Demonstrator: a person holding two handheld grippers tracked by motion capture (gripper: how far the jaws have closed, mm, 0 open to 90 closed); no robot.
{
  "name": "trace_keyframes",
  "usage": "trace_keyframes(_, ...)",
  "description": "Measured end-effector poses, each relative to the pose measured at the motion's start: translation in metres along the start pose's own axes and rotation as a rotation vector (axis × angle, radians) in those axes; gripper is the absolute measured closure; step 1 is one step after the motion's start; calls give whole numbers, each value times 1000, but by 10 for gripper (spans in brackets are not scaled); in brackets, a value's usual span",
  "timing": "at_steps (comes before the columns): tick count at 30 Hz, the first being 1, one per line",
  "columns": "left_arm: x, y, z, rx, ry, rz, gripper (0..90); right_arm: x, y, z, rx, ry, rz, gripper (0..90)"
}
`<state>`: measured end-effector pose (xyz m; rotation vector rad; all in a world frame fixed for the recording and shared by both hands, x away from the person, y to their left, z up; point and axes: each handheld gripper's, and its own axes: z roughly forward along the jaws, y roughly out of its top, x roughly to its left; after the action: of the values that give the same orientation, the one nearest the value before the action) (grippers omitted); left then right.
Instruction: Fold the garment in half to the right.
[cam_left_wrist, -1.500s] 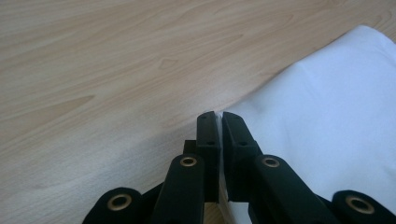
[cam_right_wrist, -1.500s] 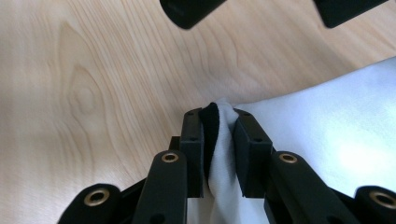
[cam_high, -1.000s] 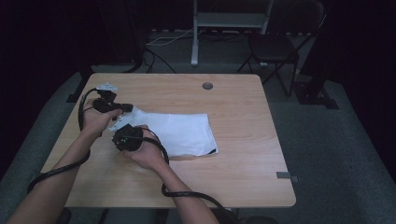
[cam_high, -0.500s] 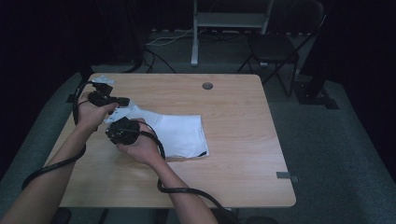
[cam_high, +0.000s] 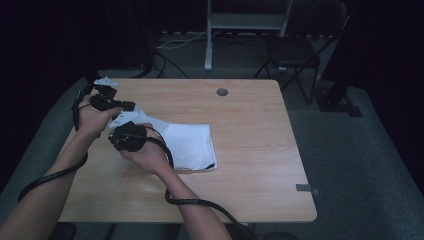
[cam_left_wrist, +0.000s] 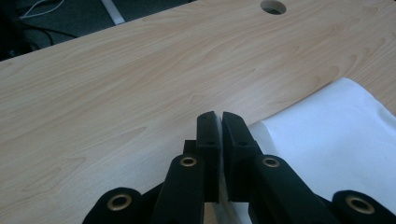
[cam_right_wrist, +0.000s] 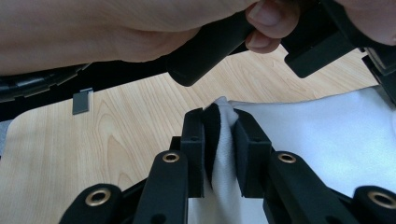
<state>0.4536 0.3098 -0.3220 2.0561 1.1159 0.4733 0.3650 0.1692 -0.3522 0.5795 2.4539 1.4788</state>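
A white cloth (cam_high: 187, 142) lies folded on the left half of the wooden table (cam_high: 260, 150); its left edge is lifted off the wood. My left gripper (cam_high: 129, 108) is at that edge's far corner. In the left gripper view its jaws (cam_left_wrist: 220, 116) are pressed together, with a sliver of the cloth (cam_left_wrist: 327, 135) caught low between them. My right gripper (cam_high: 122, 131) sits just nearer, its body in my right hand. In the right gripper view its jaws (cam_right_wrist: 219, 112) pinch a bunched fold of the cloth (cam_right_wrist: 317, 135), which has a dark trim, and my left hand (cam_right_wrist: 140, 28) hangs close above.
A round cable hole (cam_high: 222, 92) is at the table's far middle. A small grey tag (cam_high: 306, 188) lies near the front right edge. Behind the table stand a dark chair (cam_high: 295, 50) and a metal stand (cam_high: 245, 22). Black cables trail from both grippers.
Both hands have moved left and risen a little, dragging the white cloth leftward across the table. Its left edge now stands higher off the wood.
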Motion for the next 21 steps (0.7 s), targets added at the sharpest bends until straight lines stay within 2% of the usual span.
trace_keyframes(21,4,5,-10,8,20,10,862,3,11,7,-23,24,18,764)
